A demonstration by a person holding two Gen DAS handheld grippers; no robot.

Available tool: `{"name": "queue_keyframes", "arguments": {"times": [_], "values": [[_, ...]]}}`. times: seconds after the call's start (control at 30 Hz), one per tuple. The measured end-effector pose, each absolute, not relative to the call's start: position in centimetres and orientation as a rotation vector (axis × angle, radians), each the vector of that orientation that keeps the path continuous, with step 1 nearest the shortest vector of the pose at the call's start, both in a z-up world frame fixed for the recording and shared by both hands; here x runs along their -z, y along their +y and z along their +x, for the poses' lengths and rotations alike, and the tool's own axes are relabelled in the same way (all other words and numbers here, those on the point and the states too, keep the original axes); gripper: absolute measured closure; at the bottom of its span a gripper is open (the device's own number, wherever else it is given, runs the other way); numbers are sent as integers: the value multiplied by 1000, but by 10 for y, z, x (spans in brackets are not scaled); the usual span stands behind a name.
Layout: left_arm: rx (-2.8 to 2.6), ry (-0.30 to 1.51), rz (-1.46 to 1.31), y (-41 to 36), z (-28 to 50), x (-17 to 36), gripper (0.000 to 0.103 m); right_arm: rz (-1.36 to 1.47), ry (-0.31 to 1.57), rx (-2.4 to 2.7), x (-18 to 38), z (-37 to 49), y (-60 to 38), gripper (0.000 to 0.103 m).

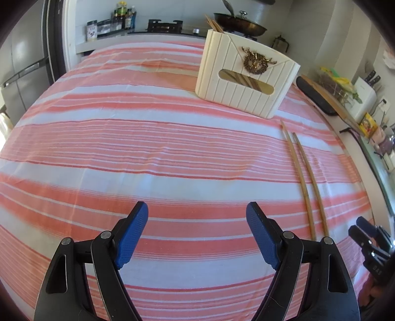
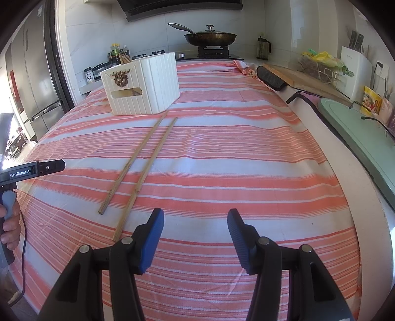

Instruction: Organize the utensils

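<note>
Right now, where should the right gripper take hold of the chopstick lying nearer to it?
Probably its near end, from above, with the open right gripper straddling the shaft crosswise. The stick lies flat on the striped cloth, apart from its twin, so pinching its thin sides looks cleanest.

Two long, thin bamboo chopsticks (image 2: 138,160) lay loose and flat on the striped cloth, side by side and nearly parallel, slightly apart, their far tips pointing toward one o'clock in the right wrist view. At about eleven o'clock from them stood an upright cream ribbed plastic utensil holder (image 2: 145,84) with a gold emblem and slot window, more chopsticks (image 1: 212,23) standing inside.
</note>
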State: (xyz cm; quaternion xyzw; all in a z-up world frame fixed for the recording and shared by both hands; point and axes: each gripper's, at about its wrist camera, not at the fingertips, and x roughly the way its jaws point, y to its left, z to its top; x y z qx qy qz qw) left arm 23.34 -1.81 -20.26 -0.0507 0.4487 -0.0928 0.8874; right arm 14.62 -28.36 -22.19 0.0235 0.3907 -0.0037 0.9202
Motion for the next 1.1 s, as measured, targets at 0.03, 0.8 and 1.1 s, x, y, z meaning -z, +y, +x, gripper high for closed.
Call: {"name": "queue_keyframes", "arguments": {"times": [0.03,0.8,1.1], "values": [[192,933,-106,-18,234,203,20,48,804,8,222,146,-284,48],[201,956,-125,-27,241,201,20,85,792,27,223,145,-293,48],[315,955,-92,-88,269,185,20,147,795,60,226,144,-315,48]]}}
